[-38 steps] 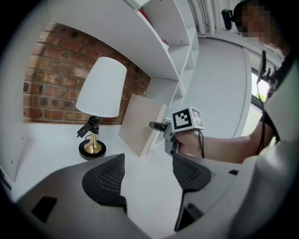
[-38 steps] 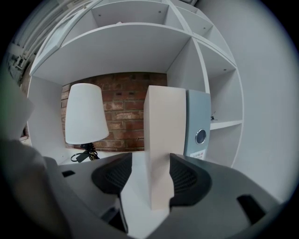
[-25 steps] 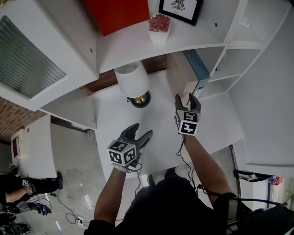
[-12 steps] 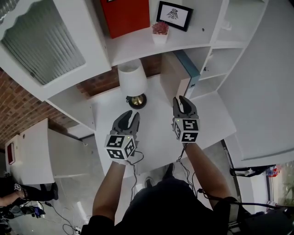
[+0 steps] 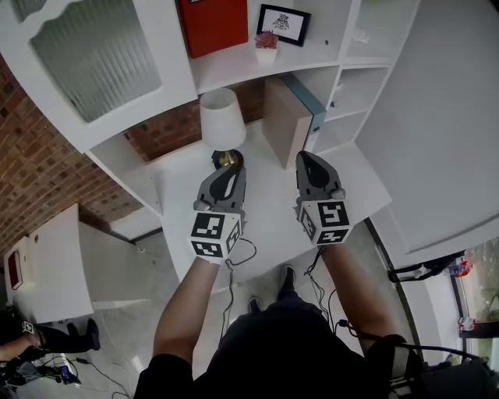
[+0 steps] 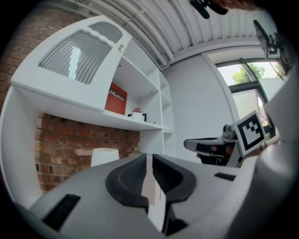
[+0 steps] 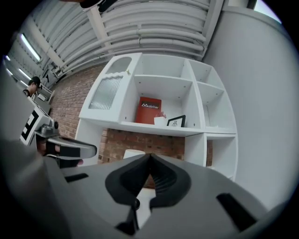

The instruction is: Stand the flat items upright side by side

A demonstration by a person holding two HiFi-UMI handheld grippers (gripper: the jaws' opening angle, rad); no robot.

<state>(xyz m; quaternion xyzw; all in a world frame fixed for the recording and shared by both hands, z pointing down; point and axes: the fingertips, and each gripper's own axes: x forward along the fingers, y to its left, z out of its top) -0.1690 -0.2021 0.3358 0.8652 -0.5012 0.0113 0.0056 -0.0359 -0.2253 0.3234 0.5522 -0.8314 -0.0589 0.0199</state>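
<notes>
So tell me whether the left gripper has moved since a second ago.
Yes. In the head view the left gripper has come up the picture toward the lamp. It now ends just below the lamp's base, and it has shut, empty.

On the white desk top [image 5: 269, 218] in mid-frame the white-shaded table lamp [image 5: 219, 117] stands left of the upright tan and teal flat items [image 5: 284, 125], and on the white shelf [image 5: 234, 72] above them the red box [image 5: 212, 23], small potted plant [image 5: 266, 45] and black-framed picture [image 5: 282, 23] sit left to right
</notes>
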